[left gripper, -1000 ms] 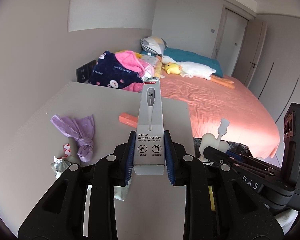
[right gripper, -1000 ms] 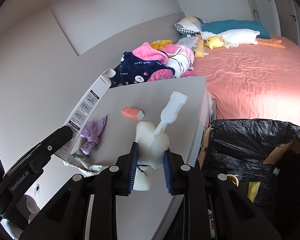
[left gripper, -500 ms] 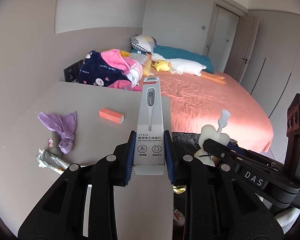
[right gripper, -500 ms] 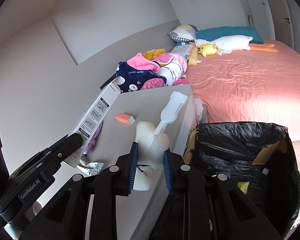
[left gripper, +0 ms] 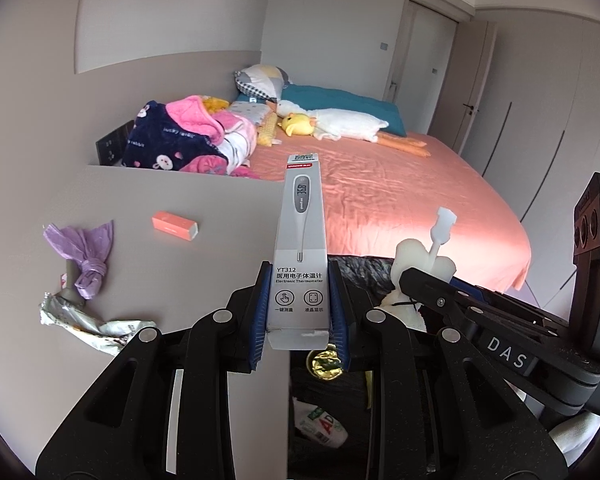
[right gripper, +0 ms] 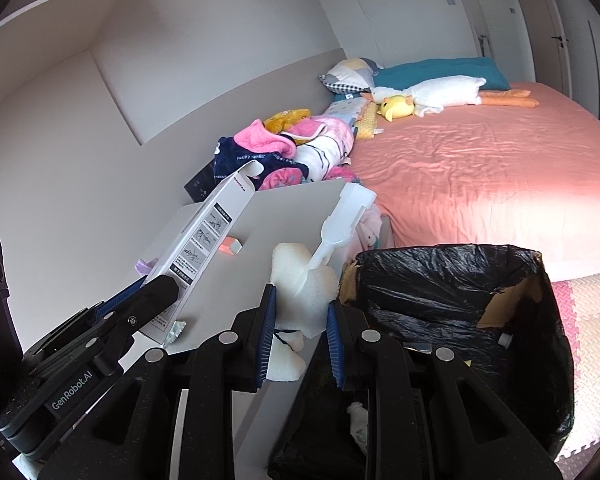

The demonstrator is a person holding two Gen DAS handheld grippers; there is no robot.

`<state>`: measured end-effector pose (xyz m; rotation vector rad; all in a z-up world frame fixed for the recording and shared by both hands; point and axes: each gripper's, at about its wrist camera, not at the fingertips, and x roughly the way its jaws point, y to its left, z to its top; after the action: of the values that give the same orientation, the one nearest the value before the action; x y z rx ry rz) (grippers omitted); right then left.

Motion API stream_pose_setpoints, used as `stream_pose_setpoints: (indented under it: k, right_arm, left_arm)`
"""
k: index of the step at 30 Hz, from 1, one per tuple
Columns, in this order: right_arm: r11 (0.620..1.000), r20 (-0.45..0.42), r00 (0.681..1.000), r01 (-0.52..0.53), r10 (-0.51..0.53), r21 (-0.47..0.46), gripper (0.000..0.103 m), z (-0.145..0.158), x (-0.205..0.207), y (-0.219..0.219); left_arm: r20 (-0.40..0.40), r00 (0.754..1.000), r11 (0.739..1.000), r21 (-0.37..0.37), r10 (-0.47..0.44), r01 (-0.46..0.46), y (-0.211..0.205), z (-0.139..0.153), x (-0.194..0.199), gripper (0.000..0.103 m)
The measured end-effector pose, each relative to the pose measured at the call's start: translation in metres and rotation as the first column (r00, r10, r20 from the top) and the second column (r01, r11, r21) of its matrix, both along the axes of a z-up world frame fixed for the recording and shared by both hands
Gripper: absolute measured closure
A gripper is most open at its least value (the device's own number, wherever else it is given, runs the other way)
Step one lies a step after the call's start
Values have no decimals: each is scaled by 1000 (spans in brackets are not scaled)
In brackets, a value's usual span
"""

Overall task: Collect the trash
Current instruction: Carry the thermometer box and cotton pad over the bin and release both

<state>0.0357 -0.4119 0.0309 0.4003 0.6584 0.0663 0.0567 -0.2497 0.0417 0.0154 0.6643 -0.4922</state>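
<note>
Bedroom light falls across a grey cabinet top (left gripper: 188,200) beside a bed, and I work at its near edge with a tool in each hand. My left gripper (left gripper: 299,312) is clamped on the lower end of a thermometer box (left gripper: 300,248), pads pressing its two narrow sides, so the box stands up and away from me along the fingers; I hold it low so the long end stays clear of the top. My right gripper (right gripper: 300,322) is closed on a white foam piece (right gripper: 304,280) with a white plastic handle (right gripper: 342,220) sticking up out of it; squeezing the soft foam gives a surer hold than the thin handle would.

Just below and to the right of my right fingers gapes the bin with its black bag (right gripper: 440,292), some rubbish already at the bottom. I judge both pieces are being brought over it to drop, the right one nearest the rim.

Ahead and left of the left gripper, trash waits on the top: a crumpled wrapper (left gripper: 88,322) closest, then a knotted purple bag (left gripper: 86,252), then a small orange box (left gripper: 175,226).

Beyond the cabinet lie heaped blankets (left gripper: 188,140), then the pink bed (left gripper: 380,200) with a plush goose (left gripper: 340,124).
</note>
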Motion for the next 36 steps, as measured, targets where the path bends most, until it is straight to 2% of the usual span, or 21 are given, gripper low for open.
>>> stream_pose_setpoints:
  k: [24, 28, 30, 31, 33, 34, 36]
  right_arm:
    - [994, 0, 994, 108, -108, -13, 78, 0, -33, -54]
    - [991, -5, 991, 132, -132, -10, 77, 0, -38, -65]
    - [988, -11, 988, 155, -155, -2, 74, 0, -40, -73]
    - [985, -11, 985, 175, -175, 10, 71, 1, -41, -79]
    - [977, -2, 978, 211, -211, 23, 54, 2, -46, -88]
    - [973, 2, 974, 228, -228, 24, 50, 4, -48, -92]
    - [962, 7, 962, 271, -271, 16, 35, 6, -52, -100]
  left_arm:
    - [-38, 991, 992, 8, -126, 127, -59, -9, -14, 76]
    - [-66, 985, 988, -2, -157, 157, -68, -14, -13, 76]
    - [-107, 975, 980, -17, -197, 196, -73, -19, -10, 74]
    - [-131, 969, 978, -22, -210, 209, -76, -21, -9, 52]
    - [-159, 965, 978, -24, -210, 209, -79, -24, -7, 8]
    - [-141, 969, 979, -22, -202, 201, -79, -23, -9, 7]
    - [-115, 973, 980, 1, -198, 200, -81, -21, -12, 7]
